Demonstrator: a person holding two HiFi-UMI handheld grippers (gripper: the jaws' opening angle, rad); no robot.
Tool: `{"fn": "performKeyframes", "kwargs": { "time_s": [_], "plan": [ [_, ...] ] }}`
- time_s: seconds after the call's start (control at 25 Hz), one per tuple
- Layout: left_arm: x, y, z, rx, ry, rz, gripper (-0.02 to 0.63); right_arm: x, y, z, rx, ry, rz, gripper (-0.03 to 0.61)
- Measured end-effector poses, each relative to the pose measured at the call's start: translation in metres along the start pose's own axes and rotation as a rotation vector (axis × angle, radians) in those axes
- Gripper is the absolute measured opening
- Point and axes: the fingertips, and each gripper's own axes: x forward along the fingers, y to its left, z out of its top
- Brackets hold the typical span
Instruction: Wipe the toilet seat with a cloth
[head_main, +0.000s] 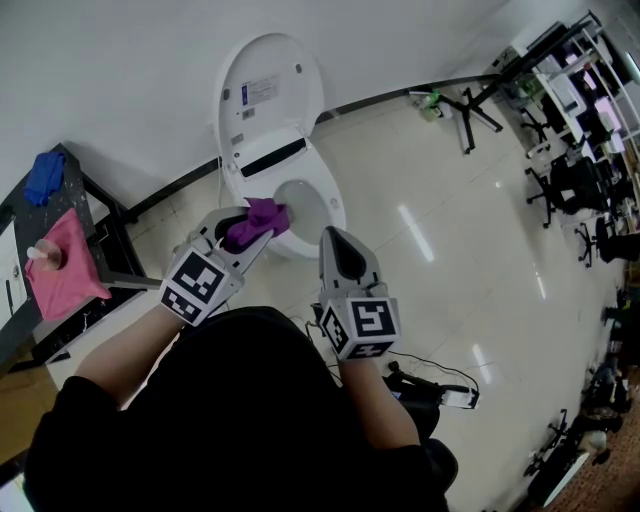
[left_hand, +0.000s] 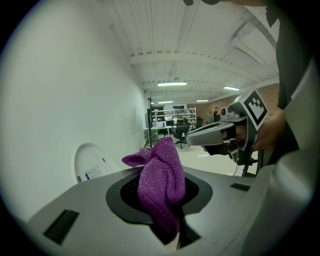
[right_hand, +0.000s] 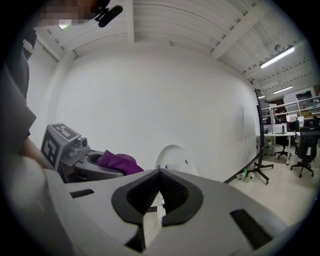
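Note:
The white toilet stands against the wall with its lid (head_main: 270, 95) raised and the seat (head_main: 322, 207) down around the bowl. My left gripper (head_main: 263, 228) is shut on a bunched purple cloth (head_main: 258, 218), held just above the seat's near left rim. In the left gripper view the cloth (left_hand: 161, 182) sticks up from between the jaws. My right gripper (head_main: 336, 238) hangs beside the bowl's near right side, shut with nothing in it. Its closed jaws (right_hand: 159, 199) point toward the lid (right_hand: 175, 157), and the left gripper's cloth (right_hand: 119, 162) shows at their left.
A dark rack (head_main: 85, 195) at the left carries a pink cloth (head_main: 65, 265) and a blue cloth (head_main: 44, 174). A black stand (head_main: 470, 105) and office chairs (head_main: 575, 190) occupy the far right. A cable and small device (head_main: 445, 392) lie on the glossy floor near my feet.

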Motion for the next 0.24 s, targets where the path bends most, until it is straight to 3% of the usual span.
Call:
{"fn": "performKeyframes", "kwargs": {
  "time_s": [0.24],
  "plan": [
    [-0.0003, 0.0015, -0.0002, -0.001, 0.000, 0.003, 0.100, -0.0006, 0.0002, -0.0001, -0.001, 0.001, -0.001, 0.014]
  ]
}}
